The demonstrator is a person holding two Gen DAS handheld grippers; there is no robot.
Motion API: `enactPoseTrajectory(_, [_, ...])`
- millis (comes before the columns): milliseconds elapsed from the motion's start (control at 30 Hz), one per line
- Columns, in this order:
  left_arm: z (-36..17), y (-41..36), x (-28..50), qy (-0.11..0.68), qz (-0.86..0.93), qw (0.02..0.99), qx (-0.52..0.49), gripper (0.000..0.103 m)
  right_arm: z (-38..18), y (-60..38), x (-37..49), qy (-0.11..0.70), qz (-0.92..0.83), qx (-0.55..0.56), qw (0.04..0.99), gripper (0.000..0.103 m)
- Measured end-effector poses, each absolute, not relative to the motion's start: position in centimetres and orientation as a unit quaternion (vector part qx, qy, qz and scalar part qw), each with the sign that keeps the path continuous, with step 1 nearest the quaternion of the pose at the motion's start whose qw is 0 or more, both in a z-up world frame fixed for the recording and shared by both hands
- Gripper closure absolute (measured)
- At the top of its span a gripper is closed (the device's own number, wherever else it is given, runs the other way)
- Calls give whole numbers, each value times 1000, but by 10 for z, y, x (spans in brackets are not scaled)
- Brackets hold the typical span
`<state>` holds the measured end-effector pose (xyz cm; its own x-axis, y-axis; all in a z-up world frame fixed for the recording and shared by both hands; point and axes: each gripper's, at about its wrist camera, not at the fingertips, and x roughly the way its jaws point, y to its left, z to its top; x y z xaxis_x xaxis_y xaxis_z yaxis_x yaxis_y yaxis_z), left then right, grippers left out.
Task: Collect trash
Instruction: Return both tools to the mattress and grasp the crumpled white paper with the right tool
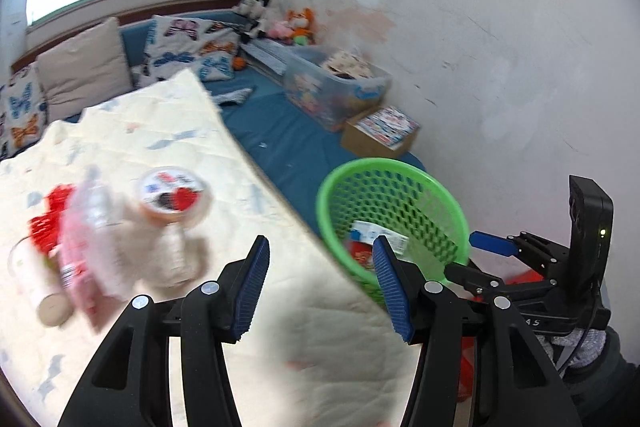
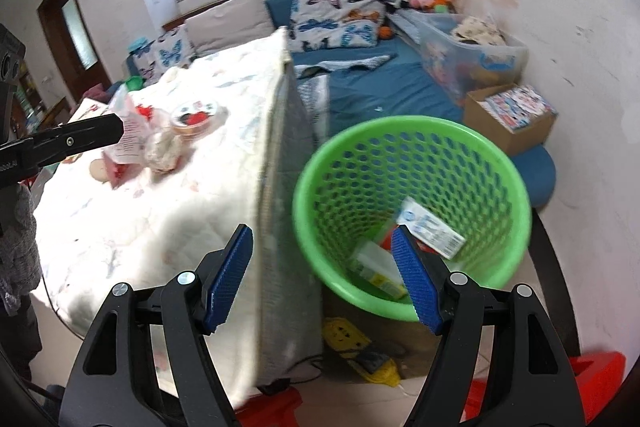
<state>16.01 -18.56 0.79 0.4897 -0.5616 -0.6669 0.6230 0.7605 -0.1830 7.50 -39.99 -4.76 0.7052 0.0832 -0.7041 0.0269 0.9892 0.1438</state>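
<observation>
- Left wrist view shows your left gripper (image 1: 324,283) with its 2 blue-padded jaws standing apart and nothing between them; it hangs over the edge of a pale quilted cover (image 1: 168,155).
- On that cover, to the left of the left gripper, lies a blurred heap of trash (image 1: 108,223): a round lidded cup (image 1: 172,197), a pink packet (image 1: 86,247), something red (image 1: 50,223) and a pale tube (image 1: 36,283). The blur hides finer detail.
- Right of the cover's edge stands a green mesh basket (image 1: 436,203) with wrappers already in its bottom.
- Your right gripper (image 1: 476,255) shows at the right of that view, just beside the basket, 1 blue pad pointing toward the rim.
- Right wrist view shows your right gripper's jaws apart as well, empty, held above the basket (image 2: 496,163).
- Inside the basket lie a white and blue wrapper (image 2: 434,225) and a pale box (image 2: 378,269).
- Under the basket, a yellow object (image 2: 360,351) lies on the floor.
- At the left of the right wrist view, 1 black arm of your left gripper (image 2: 80,141) reaches in front of the trash (image 2: 160,135) on the cover (image 2: 168,219).
- Behind it all, a blue mattress (image 2: 372,99) carries butterfly pillows (image 2: 336,19), a clear storage bin (image 2: 472,63) and a cardboard box (image 2: 500,123).
</observation>
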Motion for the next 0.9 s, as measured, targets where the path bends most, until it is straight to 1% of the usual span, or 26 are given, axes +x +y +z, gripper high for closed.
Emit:
enactPoseTrajectory(567, [21, -15, 183, 365, -196, 909, -39, 50, -27, -276, 148, 381, 147, 22, 912, 31])
enactPoseTrajectory(733, [15, 17, 184, 368, -172, 912, -58, 50, -26, -246, 169, 381, 174, 15, 908, 31])
enactPoseTrajectory(900, [7, 33, 189, 376, -162, 909, -71, 50, -41, -222, 196, 400, 179, -6, 899, 31])
